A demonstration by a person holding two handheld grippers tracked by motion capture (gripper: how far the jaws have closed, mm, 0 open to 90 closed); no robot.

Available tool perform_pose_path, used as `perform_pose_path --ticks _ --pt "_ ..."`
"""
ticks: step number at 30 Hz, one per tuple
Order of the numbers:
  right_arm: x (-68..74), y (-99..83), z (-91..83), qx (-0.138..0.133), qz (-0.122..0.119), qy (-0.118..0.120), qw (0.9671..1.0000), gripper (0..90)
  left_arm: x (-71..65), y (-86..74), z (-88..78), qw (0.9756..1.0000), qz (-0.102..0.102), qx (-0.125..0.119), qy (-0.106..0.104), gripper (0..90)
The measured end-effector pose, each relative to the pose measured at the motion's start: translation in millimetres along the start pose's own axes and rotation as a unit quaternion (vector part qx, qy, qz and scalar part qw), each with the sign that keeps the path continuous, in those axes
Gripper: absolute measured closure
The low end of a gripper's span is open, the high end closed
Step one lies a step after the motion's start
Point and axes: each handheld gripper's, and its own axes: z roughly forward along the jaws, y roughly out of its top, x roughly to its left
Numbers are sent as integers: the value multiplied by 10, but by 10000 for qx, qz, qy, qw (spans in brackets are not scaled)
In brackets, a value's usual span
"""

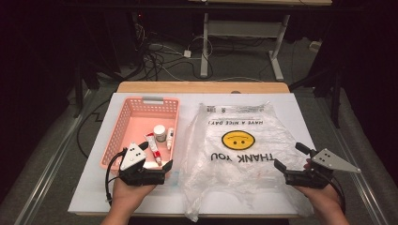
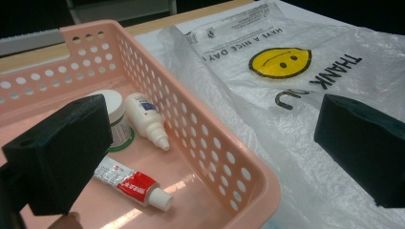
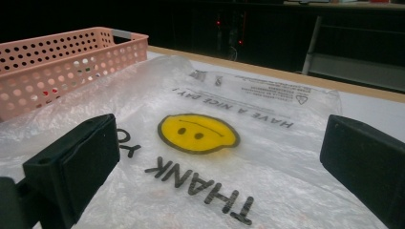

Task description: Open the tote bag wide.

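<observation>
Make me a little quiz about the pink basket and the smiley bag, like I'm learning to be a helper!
1. True or false: the pink basket lies on top of the plastic bag.
2. How many small items lie in the basket?
A) one B) three C) six
3. Fill in: both grippers have their jaws ____.

Key
1. False: the basket sits beside the bag, on the white table top.
2. B: a red-and-white tube, a small dropper bottle and a white jar.
3. Open: the left gripper by the basket's near corner and the right gripper at the bag's edge hold nothing.
</observation>
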Motion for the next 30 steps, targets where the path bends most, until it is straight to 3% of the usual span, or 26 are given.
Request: perform_pose_path --ticks 3,7,11,13,16,17,18,20,21,24,25,27,29,30 --pt "-50 -7 -17 52 13 -69 10000 3 9 -5 -1 10000 1 31 57 0" --pt "-130 -16 -25 71 70 -220 9997 3 -11 -11 -11 10000 26 82 -51 0" --pt "-248 -32 -25 152 134 -398 9990 3 14 5 -28 9998 -103 153 -121 0" --pt "-265 -36 -28 181 113 -443 9988 3 24 3 -41 9995 -129 116 -255 0" --pt "-337 -44 -6 198 128 -538 9983 3 14 -8 -40 9996 -127 18 -251 0" --pt "-388 -41 24 229 140 -608 9978 3 11 -10 -36 9995 -142 -5 -272 0" --pt "-500 -23 90 321 337 -657 9968 3 6 -11 -30 9995 -158 -15 -290 0" --pt "-581 30 173 491 201 -773 9956 4 -6 -12 -8 9994 -95 26 -332 0" --pt "-581 30 173 491 201 -773 9956 4 -7 -11 5 9993 -73 53 -356 0" --pt "-820 126 350 659 274 -861 9937 39 5 3 27 9992 -57 62 -396 0" --pt "-820 126 350 659 274 -861 9937 39 9 7 31 9991 -46 66 -410 0" --pt "-989 160 500 881 326 -911 9914 103 10 7 41 9989 -37 75 -464 0" --pt "-1027 159 538 940 358 -899 9909 137 3 7 43 9989 -25 77 -455 0" --pt "-1079 153 595 1072 470 -897 9891 174 -4 9 42 9989 -31 82 -460 0"
